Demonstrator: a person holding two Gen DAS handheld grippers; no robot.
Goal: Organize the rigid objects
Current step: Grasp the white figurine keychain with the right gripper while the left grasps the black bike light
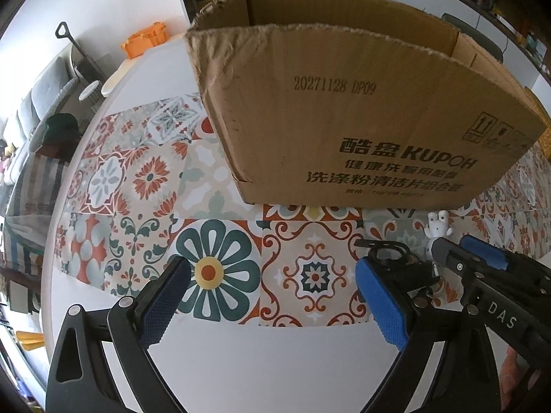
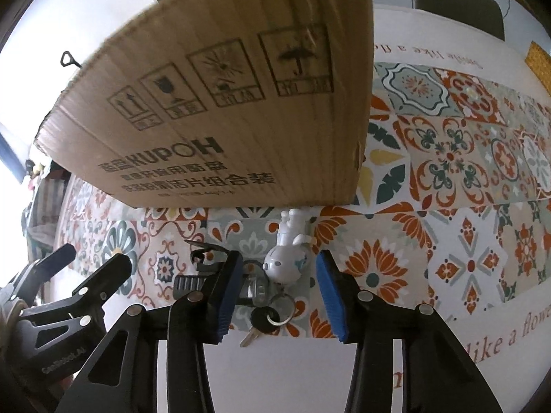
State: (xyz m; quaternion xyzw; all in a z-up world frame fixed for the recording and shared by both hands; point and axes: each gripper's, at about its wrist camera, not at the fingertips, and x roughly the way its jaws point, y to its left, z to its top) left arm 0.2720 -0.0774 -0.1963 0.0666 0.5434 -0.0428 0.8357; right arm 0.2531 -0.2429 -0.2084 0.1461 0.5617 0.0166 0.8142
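A white toy figure (image 2: pixel 287 258) attached to a key ring with a black-headed key (image 2: pixel 263 318) lies on a patterned tablecloth (image 2: pixel 465 172), just in front of an open cardboard box (image 2: pixel 224 103) printed with KUPOH lettering. The right gripper (image 2: pixel 277 296) hangs over the bunch, its blue-padded jaws spread on either side of the figure, touching nothing. The left gripper (image 1: pixel 272 296), also spread wide and holding nothing, hovers beside it above the cloth. A black clip-like item (image 2: pixel 203 261) lies at the right gripper's left finger. An orange container (image 1: pixel 144 39) stands far back on the table.
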